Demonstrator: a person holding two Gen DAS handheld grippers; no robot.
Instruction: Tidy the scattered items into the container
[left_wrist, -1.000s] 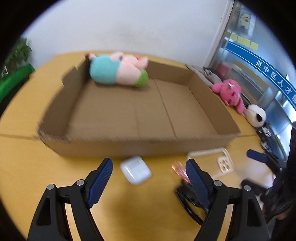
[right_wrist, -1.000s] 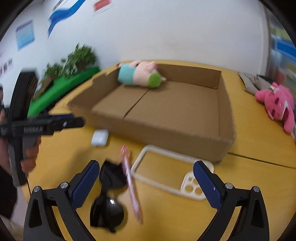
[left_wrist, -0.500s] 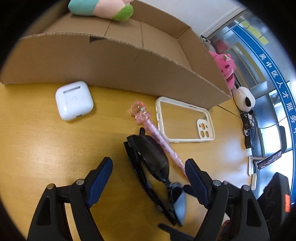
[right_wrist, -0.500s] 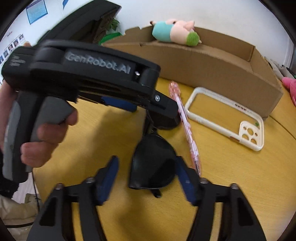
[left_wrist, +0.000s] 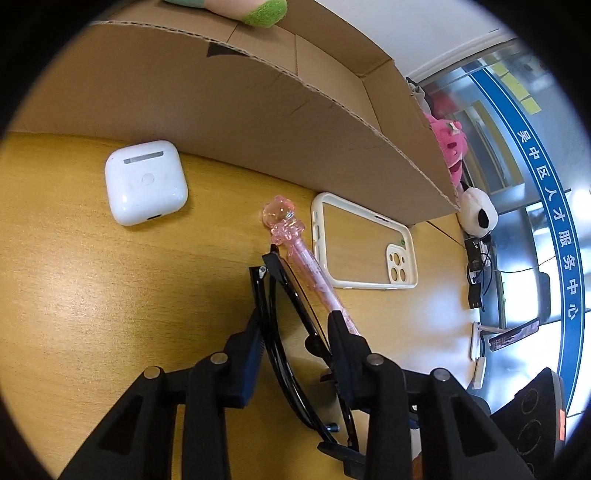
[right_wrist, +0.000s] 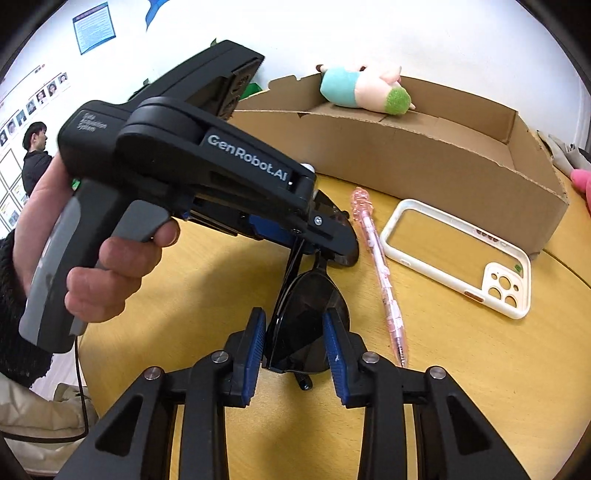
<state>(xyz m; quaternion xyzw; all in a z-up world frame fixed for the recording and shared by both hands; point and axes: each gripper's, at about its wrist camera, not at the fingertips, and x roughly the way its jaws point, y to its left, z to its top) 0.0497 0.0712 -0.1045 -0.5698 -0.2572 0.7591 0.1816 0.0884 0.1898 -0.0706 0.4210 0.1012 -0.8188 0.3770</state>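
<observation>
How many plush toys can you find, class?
3: a pastel one inside the cardboard box; a pink one and a panda beyond its end. Others may be hidden.

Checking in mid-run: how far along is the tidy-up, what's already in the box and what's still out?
Done: only the plush toy lies in the cardboard box. In hand: both the left gripper and right gripper are closed on the sunglasses. Left on the table: earbud case, pink pen, phone case.
</observation>
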